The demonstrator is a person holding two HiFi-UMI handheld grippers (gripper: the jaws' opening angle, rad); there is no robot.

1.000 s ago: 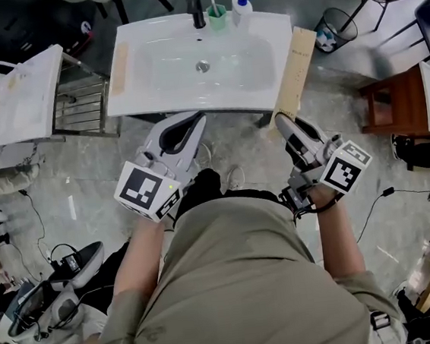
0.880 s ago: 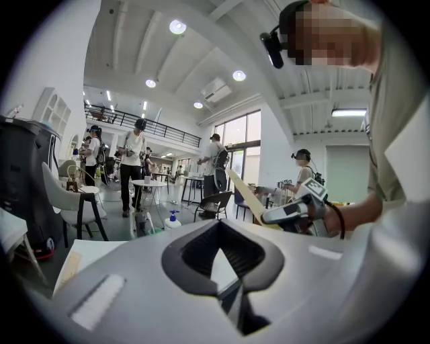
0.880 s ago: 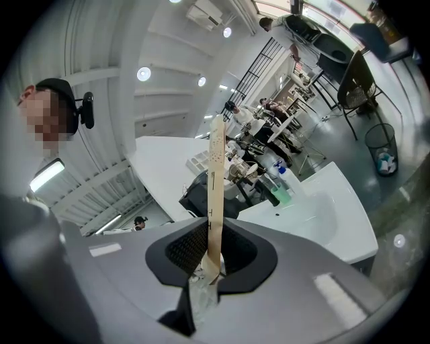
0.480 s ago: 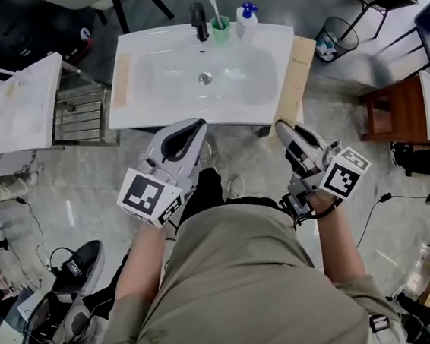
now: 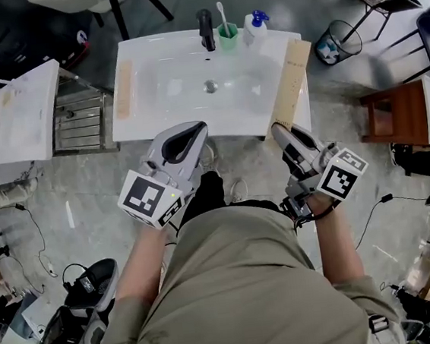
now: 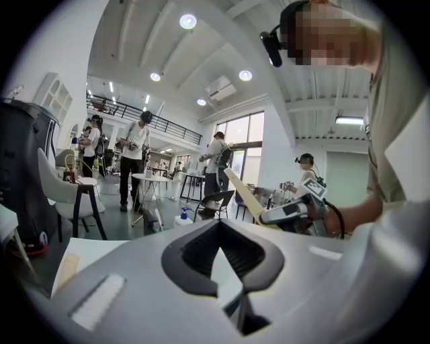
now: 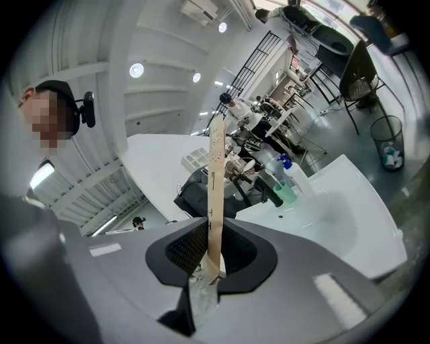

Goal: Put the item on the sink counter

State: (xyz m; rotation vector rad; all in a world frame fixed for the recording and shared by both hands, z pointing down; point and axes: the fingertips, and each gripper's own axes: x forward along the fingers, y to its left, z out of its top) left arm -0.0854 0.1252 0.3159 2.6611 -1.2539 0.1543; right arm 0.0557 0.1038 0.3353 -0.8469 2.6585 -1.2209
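Note:
A white sink counter (image 5: 140, 114) stands ahead of me, its basin in the middle. My right gripper (image 5: 281, 131) is shut on the near end of a long pale wooden strip (image 5: 291, 83). The strip reaches forward along the sink's right edge. In the right gripper view the strip (image 7: 215, 181) rises straight from between the pads of that gripper (image 7: 209, 265). A second, shorter wooden strip (image 5: 123, 89) lies on the sink's left rim. My left gripper (image 5: 188, 132) hovers at the sink's front edge. Its pads meet at the tips in the left gripper view (image 6: 220, 255), with nothing held.
A black tap (image 5: 205, 28), a green cup with a toothbrush (image 5: 226, 30) and a soap bottle (image 5: 255, 26) stand at the sink's back. Left are a metal rack (image 5: 78, 121) and another white unit (image 5: 18, 112). Right are a waste bin (image 5: 331, 41) and a brown stool (image 5: 396, 114).
Both grippers have come closer to the sink's front edge. The strip's far end now lies further along the sink's right side.

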